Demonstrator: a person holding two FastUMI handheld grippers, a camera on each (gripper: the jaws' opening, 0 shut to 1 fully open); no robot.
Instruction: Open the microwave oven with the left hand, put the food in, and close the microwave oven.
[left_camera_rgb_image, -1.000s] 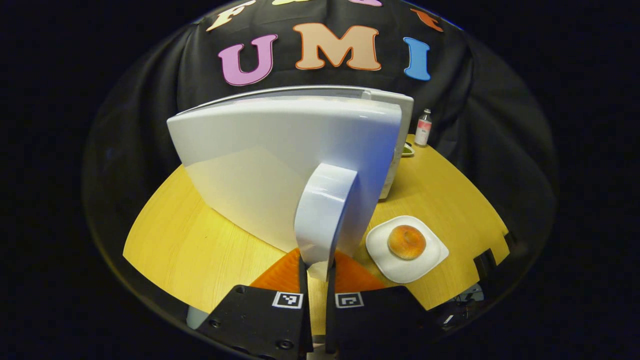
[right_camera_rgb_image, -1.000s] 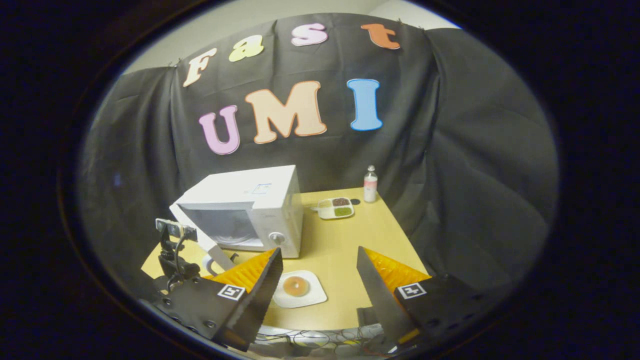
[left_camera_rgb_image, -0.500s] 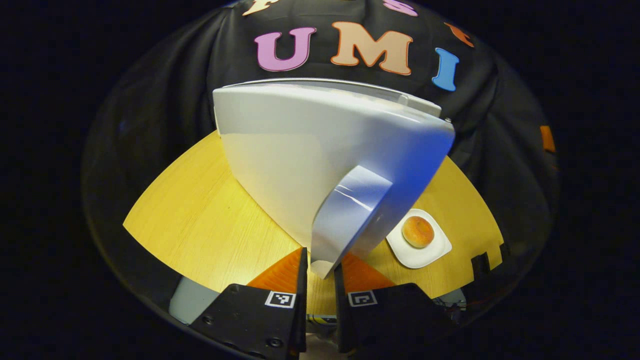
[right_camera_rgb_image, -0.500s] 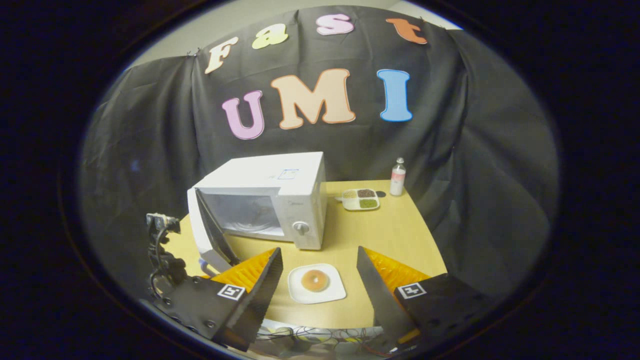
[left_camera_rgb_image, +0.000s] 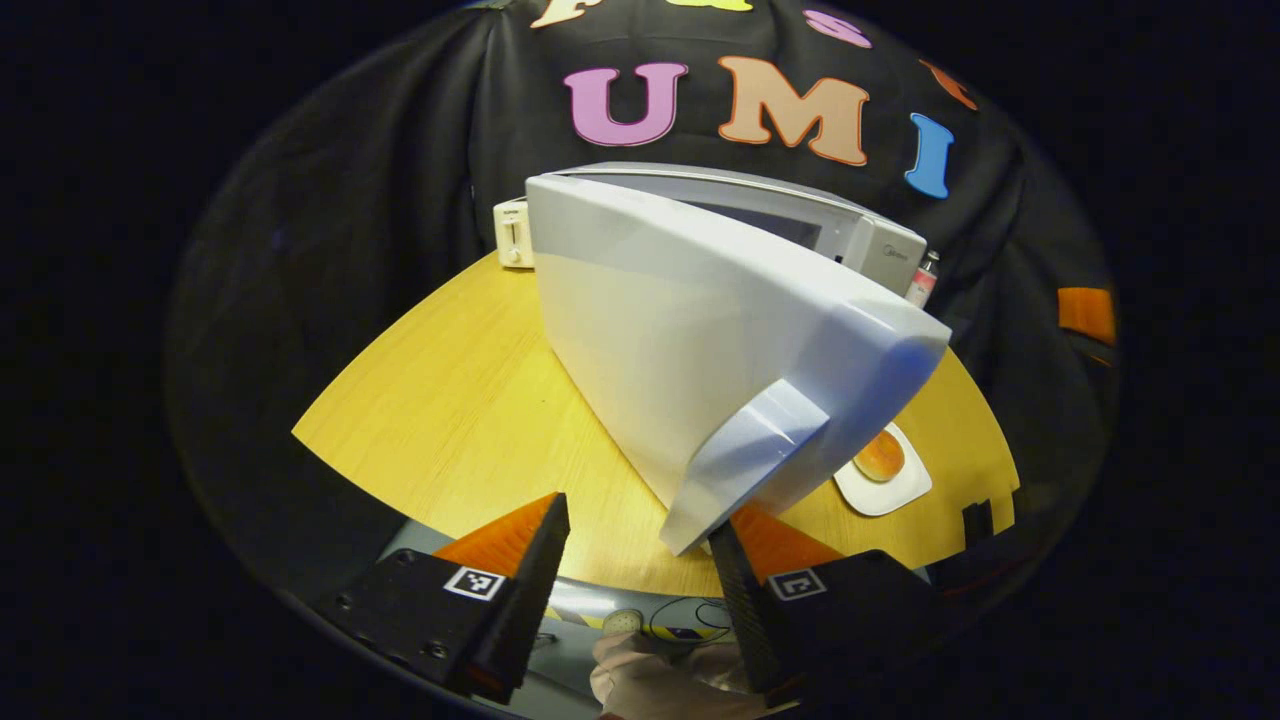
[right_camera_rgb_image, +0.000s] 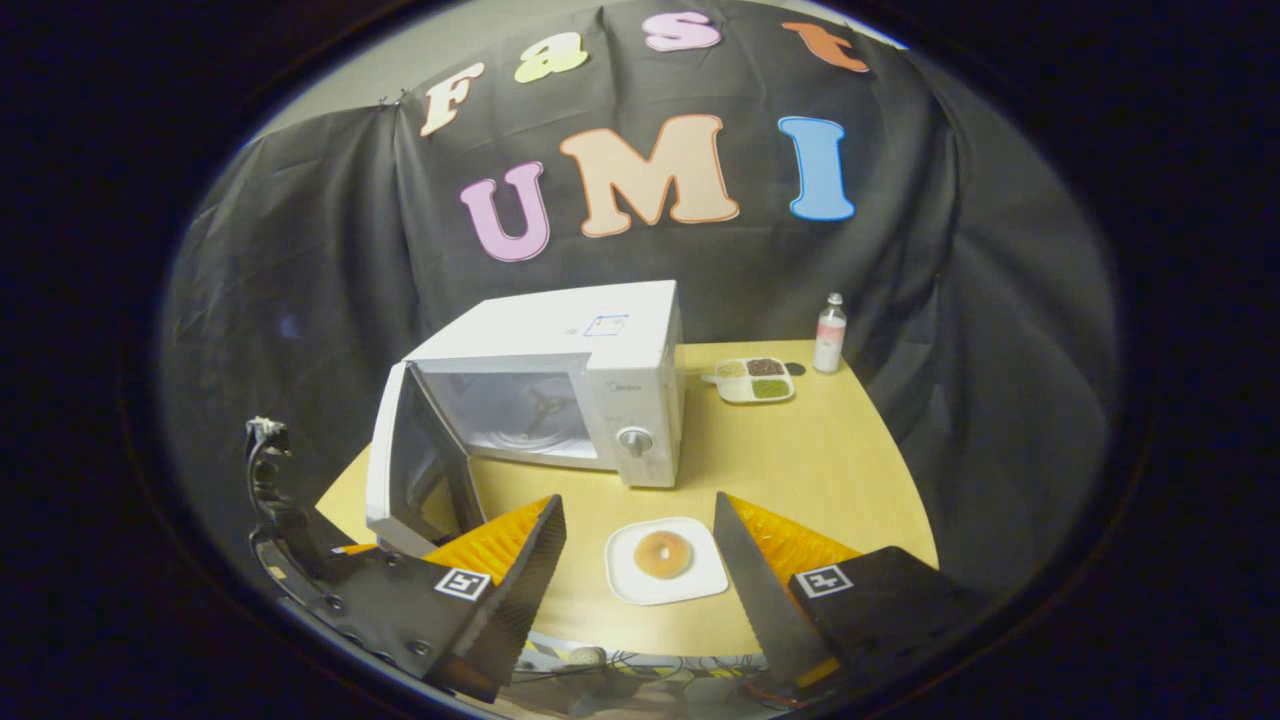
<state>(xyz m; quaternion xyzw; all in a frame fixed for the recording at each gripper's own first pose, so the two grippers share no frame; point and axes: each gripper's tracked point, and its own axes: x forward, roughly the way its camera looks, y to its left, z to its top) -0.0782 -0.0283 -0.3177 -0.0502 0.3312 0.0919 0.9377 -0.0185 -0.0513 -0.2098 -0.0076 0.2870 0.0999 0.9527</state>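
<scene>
Left gripper view: left tongs spread wide, off pale curved door handle. Right tongs wide too, empty, above round brown bun on white square plate near table's front edge. Best gripped by plate rim, kept level. Open white microwave oven cavity ahead, door swung left, path clear.

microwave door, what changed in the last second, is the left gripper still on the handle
The microwave door swung wider, now fully open. The left gripper let go: its fingers spread apart, and the handle now stands free between them. The bun on its plate and the open right gripper stayed put.
</scene>
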